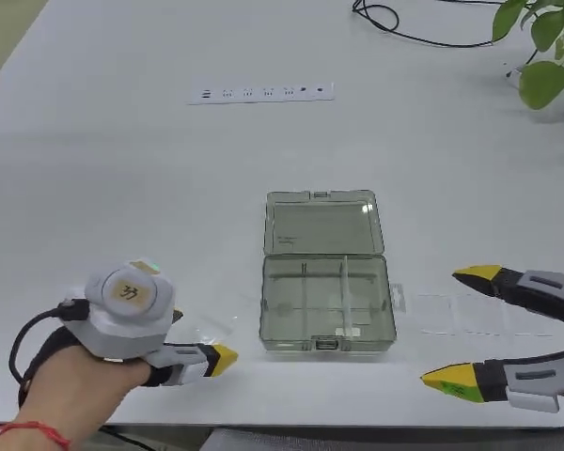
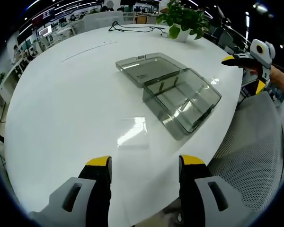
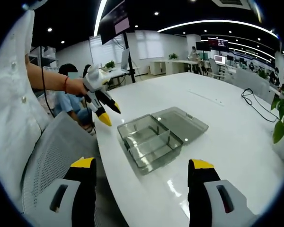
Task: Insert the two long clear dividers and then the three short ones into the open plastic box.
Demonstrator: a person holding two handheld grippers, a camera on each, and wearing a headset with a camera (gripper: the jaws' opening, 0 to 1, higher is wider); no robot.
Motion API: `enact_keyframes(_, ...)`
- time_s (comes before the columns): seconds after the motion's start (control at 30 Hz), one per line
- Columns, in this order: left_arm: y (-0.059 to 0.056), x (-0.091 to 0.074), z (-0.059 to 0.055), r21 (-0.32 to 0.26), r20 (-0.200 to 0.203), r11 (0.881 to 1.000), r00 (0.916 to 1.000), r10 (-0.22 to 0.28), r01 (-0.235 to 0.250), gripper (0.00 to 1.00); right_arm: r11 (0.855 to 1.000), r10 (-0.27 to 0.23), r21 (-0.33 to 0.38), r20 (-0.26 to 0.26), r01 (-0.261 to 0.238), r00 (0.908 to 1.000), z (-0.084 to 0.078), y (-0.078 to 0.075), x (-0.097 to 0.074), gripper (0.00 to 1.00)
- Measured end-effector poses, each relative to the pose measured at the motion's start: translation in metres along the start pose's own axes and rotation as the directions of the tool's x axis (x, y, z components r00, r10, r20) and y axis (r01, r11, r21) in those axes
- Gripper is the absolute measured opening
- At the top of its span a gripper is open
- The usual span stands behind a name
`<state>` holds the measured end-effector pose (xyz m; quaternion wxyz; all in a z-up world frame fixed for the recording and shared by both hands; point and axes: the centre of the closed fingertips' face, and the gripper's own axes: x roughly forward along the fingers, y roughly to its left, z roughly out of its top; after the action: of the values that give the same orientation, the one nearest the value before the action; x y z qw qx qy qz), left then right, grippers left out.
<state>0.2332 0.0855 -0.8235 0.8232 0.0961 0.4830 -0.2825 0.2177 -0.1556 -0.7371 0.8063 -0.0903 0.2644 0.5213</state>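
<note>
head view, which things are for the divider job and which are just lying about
For the job: open plastic box, clear dividers right of it, left hand-held gripper, right hand-held gripper.
Lying about: power strip, black cable, plant.

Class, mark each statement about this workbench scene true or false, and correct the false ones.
1. The grey-green clear plastic box has its lid open. True.
2. The right gripper grips a divider. False: its jaws are apart and empty.
3. A clear flat divider lies on the white table beside the box. True.
4. The leafy green plant stands next to the left gripper. False: it is at the table's far right side.
</note>
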Motion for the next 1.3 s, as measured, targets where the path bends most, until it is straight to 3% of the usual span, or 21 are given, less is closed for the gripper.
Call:
enact_keyframes(0.23, 0.002, 0.012, -0.010, 0.017, -0.081, 0.999, 0.9963, 0.029, -0.028, 0.49, 1.000, -0.008, 0.008, 0.017, 0.008, 0.9998, 0.001, 0.002, -0.005, 0.80)
enact_keyframes(0.5, 0.006, 0.019, -0.017, 0.024, -0.134, 0.998, 0.9888, 0.066, -0.063, 0.44, 1.000, -0.022, 0.012, 0.037, 0.021, 0.9991, 0.003, 0.001, -0.009, 0.79)
enact_keyframes(0.77, 0.011, 0.021, -0.016, 0.042, -0.151, 0.993, 0.9818, 0.114, -0.109, 0.39, 0.999, -0.029, 0.020, 0.045, 0.028, 0.9986, 0.004, -0.001, -0.010, 0.78)
enact_keyframes(1.3, 0.016, 0.021, -0.015, -0.006, -0.188, 0.995, 0.9770, 0.101, -0.104, 0.31, 0.999, -0.029, 0.015, 0.046, 0.029, 0.9985, 0.005, 0.001, -0.008, 0.78)
